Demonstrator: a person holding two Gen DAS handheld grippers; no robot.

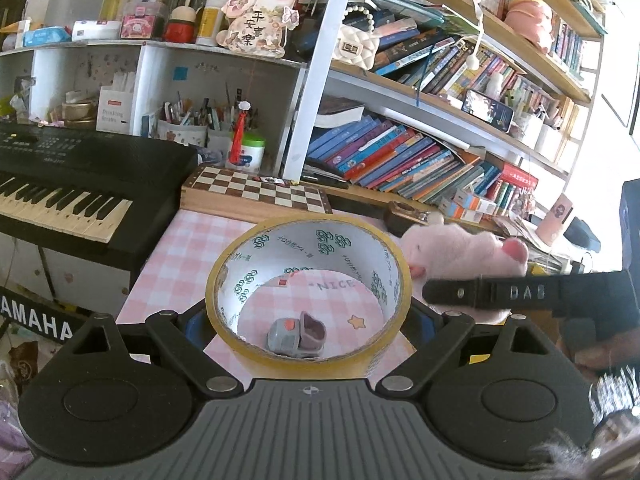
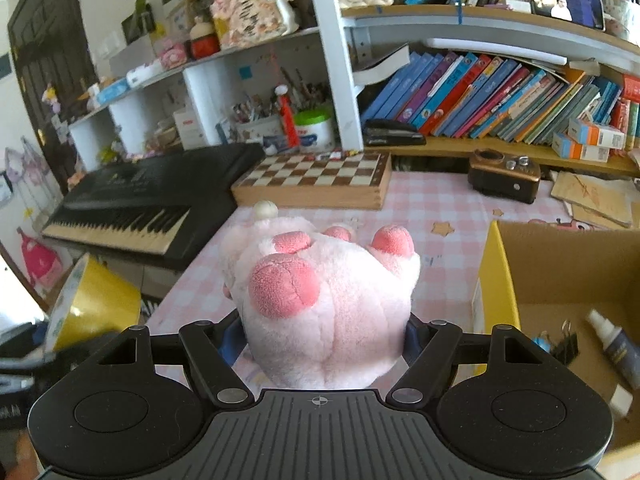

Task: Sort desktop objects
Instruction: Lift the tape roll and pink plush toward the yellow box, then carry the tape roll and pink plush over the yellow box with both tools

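A keyboard (image 1: 60,196) ran along the table's (image 2: 440,208) left edge, a chessboard (image 2: 316,180) at the back. The left gripper (image 1: 308,320) clamped a tape roll (image 1: 308,288) above the table, its hole facing the camera. The right gripper (image 2: 324,332) squeezed a plush paw (image 2: 328,300), pads toward the camera, beside an open box (image 2: 496,280) at the right edge.

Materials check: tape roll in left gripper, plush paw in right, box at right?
Tape roll: glossy yellowish plastic film on a printed white core, probably paper. Plush paw: pink fuzzy fabric, darker pile pads. Box: matte brown cardboard, yellow outside.
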